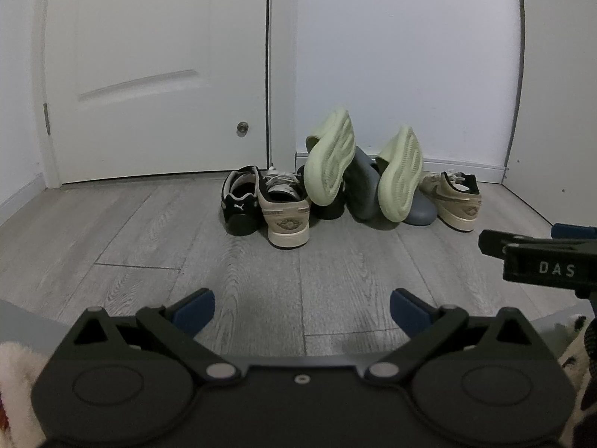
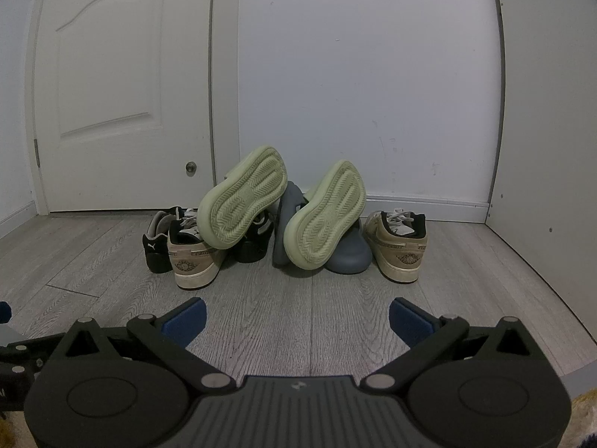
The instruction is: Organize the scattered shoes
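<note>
Jumbled shoes point(image 2: 283, 224) against wall, 2 pale-green soles point(image 2: 242, 198) upturned

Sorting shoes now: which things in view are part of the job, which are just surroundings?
Job:
green slippers
blue-grey clogs
beige sneakers
black sneakers

Surroundings:
door
wall
floor

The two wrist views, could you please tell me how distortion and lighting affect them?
Left wrist view: fisheye bows the white door edges, corners vignette dark, light is soft and even. Right wrist view: same bowing of the white wall; pale green slipper soles stay sharp.
</note>
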Action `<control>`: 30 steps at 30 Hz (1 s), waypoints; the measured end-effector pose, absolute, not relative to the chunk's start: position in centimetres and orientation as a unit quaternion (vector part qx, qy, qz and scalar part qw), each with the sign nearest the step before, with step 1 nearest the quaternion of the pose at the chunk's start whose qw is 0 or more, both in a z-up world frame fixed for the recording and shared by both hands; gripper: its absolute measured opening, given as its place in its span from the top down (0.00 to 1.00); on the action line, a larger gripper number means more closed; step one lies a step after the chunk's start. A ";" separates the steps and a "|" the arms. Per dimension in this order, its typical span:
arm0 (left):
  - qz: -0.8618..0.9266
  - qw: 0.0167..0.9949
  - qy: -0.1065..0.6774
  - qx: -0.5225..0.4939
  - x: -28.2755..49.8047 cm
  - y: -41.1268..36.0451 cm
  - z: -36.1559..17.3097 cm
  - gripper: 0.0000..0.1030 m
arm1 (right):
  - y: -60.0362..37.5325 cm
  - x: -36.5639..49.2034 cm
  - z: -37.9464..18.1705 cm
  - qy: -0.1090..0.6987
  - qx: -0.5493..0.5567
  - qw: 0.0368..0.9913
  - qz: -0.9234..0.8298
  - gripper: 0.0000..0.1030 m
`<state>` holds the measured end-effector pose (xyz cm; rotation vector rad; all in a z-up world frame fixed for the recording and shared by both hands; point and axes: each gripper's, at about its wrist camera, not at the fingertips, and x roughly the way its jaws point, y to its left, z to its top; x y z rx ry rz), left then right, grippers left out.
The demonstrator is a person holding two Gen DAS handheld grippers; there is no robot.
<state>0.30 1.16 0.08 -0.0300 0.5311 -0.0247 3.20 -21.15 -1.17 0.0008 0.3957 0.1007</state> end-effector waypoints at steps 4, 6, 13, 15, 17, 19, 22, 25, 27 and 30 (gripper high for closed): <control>-0.006 0.965 0.262 -0.005 0.1 0.0 0.1 0.01 | -21.1 3.2 -0.9 0.196 0.001 0.979 0.050 0.00; 0.000 0.964 0.265 0.000 0.3 -0.1 0.2 0.01 | -21.1 3.2 -0.7 0.195 0.001 0.979 0.051 0.00; 0.002 0.964 0.266 -0.002 0.1 -0.5 0.2 0.01 | -21.1 3.0 -1.2 0.195 -0.001 0.980 0.051 0.00; 0.001 0.964 0.266 -0.002 0.1 -0.4 0.2 0.01 | -20.8 3.2 -1.3 0.196 -0.003 0.979 0.051 0.00; 0.000 0.964 0.266 -0.002 0.1 -0.3 0.2 0.01 | -20.8 3.2 -1.3 0.196 -0.004 0.979 0.050 0.00; -0.001 0.964 0.267 -0.003 0.1 -0.2 0.2 0.01 | -20.8 3.2 -1.3 0.196 -0.004 0.979 0.050 0.00; -0.001 0.964 0.267 -0.003 0.1 -0.2 0.2 0.01 | -20.9 3.1 -1.3 0.197 -0.004 0.979 0.050 0.00; -0.002 0.964 0.267 -0.001 0.1 -0.3 0.3 0.01 | -20.7 3.3 -1.2 0.199 -0.005 0.979 0.050 0.00; -0.003 0.964 0.267 0.000 0.1 -0.3 0.3 0.01 | -20.8 3.3 -1.2 0.199 -0.005 0.979 0.050 0.00; -0.003 0.964 0.266 -0.001 0.1 -0.2 0.2 0.01 | -20.8 3.2 -1.2 0.200 -0.006 0.979 0.050 0.00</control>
